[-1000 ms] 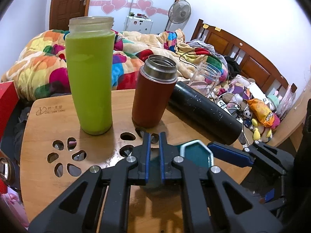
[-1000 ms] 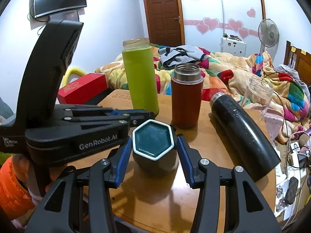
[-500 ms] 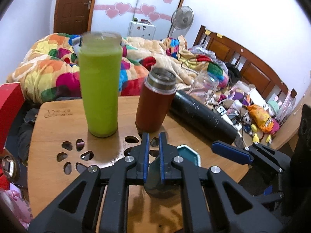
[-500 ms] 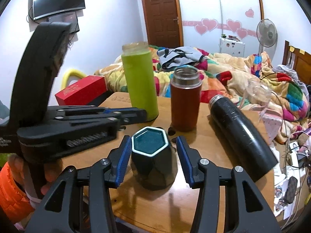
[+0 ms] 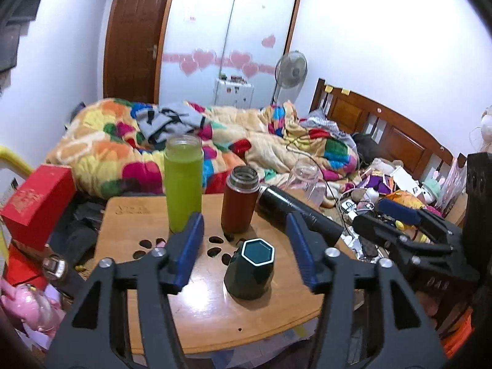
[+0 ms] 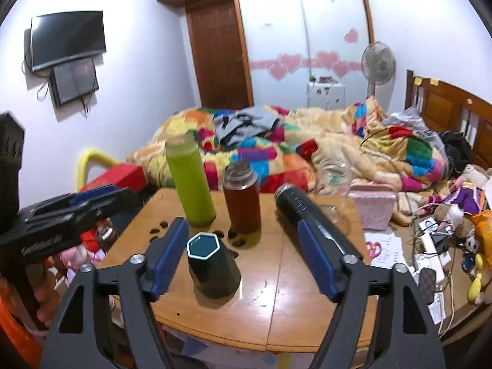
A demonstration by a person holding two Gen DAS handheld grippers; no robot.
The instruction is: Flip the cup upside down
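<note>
A dark green hexagonal cup (image 5: 249,270) stands upside down on the wooden table (image 5: 212,310), its flat hexagonal base facing up. It also shows in the right wrist view (image 6: 212,269). My left gripper (image 5: 248,246) is open and empty, held back above the near side of the table, with the cup between and beyond its fingers. My right gripper (image 6: 243,253) is open and empty too, raised back from the cup. The right gripper also shows at the right of the left wrist view (image 5: 399,218), and the left gripper at the left of the right wrist view (image 6: 83,200).
A tall green bottle (image 5: 183,184), a brown flask (image 5: 240,204) and a lying black flask (image 5: 298,215) stand behind the cup. A clear glass jar (image 6: 333,175) is at the table's far right edge. A red box (image 5: 37,206) is left, a bed behind.
Both grippers have pulled back and up from the cup. The left gripper has opened from shut, and the right has opened wider. The cup stays upside down on the table.
</note>
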